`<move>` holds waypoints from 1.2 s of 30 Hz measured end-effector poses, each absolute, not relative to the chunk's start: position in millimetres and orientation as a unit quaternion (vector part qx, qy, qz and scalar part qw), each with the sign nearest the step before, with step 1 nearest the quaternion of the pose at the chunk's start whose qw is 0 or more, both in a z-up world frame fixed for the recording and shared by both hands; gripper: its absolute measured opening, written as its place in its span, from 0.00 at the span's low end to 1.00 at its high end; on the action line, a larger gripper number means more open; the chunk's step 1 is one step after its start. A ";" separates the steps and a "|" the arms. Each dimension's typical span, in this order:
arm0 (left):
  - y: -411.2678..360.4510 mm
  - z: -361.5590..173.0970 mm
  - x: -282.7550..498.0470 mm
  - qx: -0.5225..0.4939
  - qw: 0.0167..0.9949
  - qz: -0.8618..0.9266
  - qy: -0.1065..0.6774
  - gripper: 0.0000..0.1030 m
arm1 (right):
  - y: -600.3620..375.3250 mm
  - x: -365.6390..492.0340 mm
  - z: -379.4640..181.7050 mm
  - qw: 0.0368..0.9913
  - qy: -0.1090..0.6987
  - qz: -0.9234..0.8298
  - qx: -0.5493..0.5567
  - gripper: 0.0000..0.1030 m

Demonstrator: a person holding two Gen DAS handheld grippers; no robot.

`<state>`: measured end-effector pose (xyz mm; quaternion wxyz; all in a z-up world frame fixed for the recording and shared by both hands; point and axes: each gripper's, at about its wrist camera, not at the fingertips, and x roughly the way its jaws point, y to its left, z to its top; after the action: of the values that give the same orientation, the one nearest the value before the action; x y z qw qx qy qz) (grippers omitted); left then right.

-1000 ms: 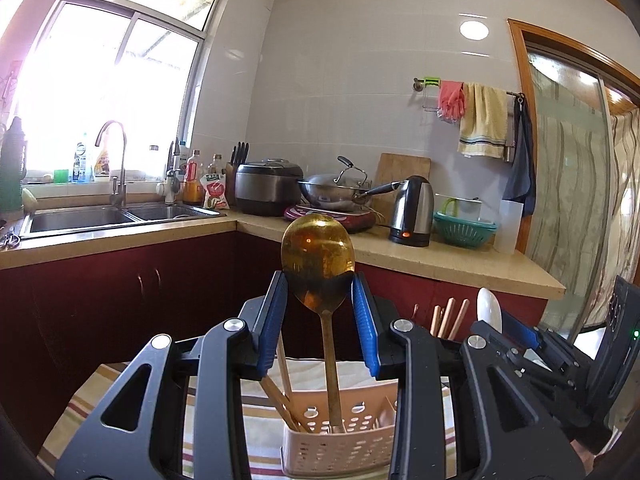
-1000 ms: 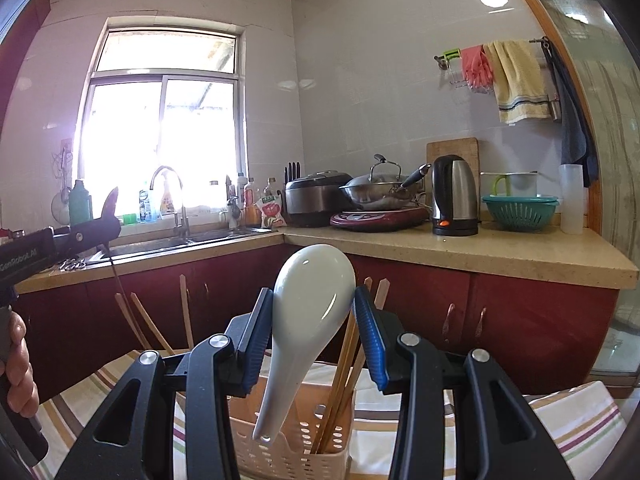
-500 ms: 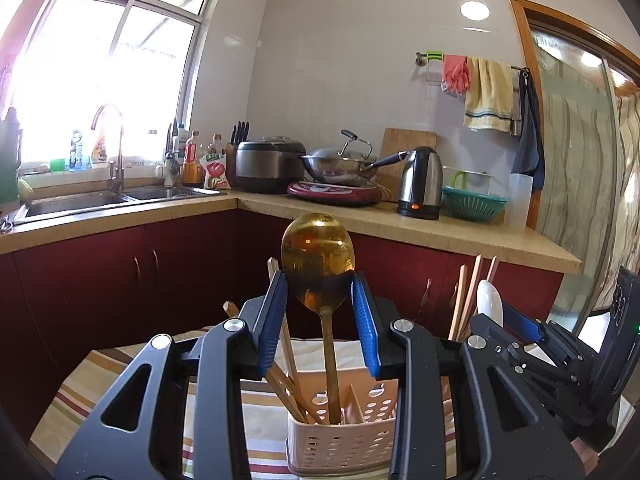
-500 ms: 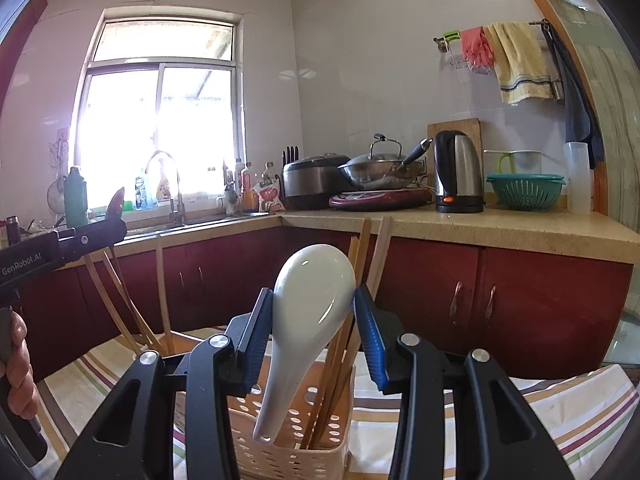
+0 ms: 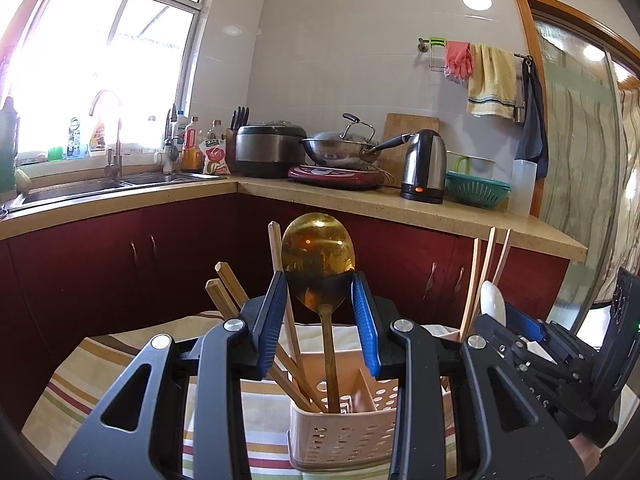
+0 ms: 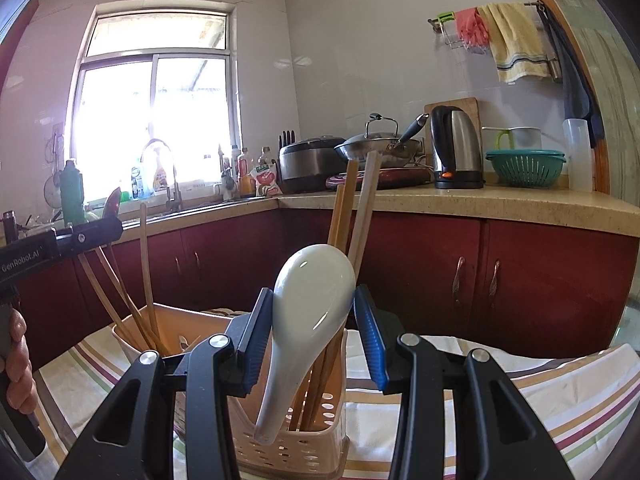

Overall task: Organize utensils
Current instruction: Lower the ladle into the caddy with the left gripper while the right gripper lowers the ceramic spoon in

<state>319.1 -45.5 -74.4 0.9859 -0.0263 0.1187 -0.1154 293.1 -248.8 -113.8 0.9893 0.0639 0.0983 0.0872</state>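
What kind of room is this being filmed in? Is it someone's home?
Most likely a home kitchen. A steel sink with a curved tap sits under the window, a lidded steel wok and a steel electric kettle stand on the beige stone counter, and a yellow towel hangs on a wall rail.

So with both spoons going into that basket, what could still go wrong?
The perforated pink plastic basket looks light; pushing the gold metal spoon down might tip it. The glossy white ceramic spoon could slip from the right gripper. Either handle may jam against the wooden chopsticks.
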 end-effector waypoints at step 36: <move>-57.7 -91.6 317.2 -0.001 0.984 -0.121 0.132 0.32 | -239.2 301.4 -141.1 0.986 0.140 0.087 0.033 0.41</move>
<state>317.2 -57.7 -91.6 0.9838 -0.0011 0.1322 -0.1214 301.4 -239.2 -141.1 0.9858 0.0329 0.1400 0.0866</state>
